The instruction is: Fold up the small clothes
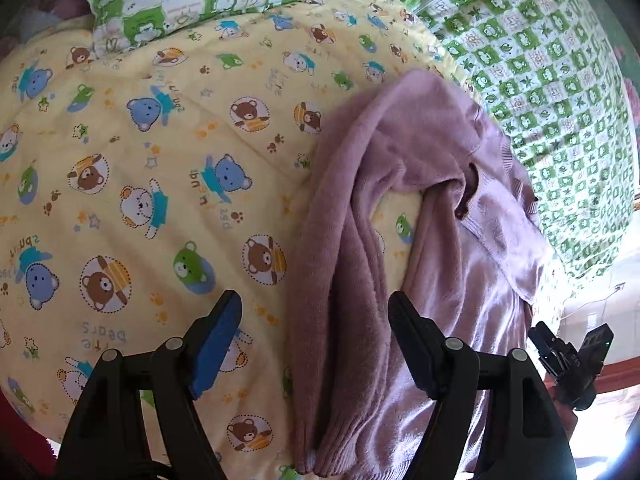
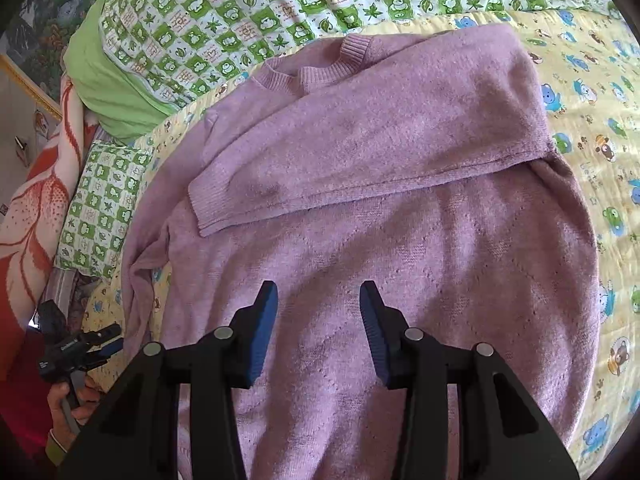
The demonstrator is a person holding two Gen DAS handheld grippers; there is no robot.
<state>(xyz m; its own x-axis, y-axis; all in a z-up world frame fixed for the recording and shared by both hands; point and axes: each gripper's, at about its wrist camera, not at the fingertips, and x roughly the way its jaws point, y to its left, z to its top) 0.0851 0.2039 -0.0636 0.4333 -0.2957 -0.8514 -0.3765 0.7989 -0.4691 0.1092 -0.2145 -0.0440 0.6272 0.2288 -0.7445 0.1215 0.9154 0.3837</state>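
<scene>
A mauve knitted sweater [image 2: 400, 264] lies flat on a yellow bear-print quilt [image 2: 592, 128], collar [image 2: 316, 72] at the far end. One sleeve [image 2: 360, 152] is folded across the chest. The other sleeve [image 1: 340, 280] lies bunched along the sweater's side. My left gripper [image 1: 316, 312] hangs open over that loose sleeve, which runs between the fingers with the pads clear of it. Above the sweater's lower body my right gripper [image 2: 318, 300] is open, with nothing gripped. Each gripper also shows in the other's view: the right gripper [image 1: 560, 344] and the left gripper [image 2: 100, 340], which a hand [image 2: 68, 400] holds.
A green and white checked quilt [image 2: 280, 8] is heaped behind the sweater, with a matching pillow [image 2: 100, 208] and a lime cushion [image 2: 108, 84] to the left in the right wrist view. An orange floral blanket [image 2: 28, 220] lies at the bed's edge.
</scene>
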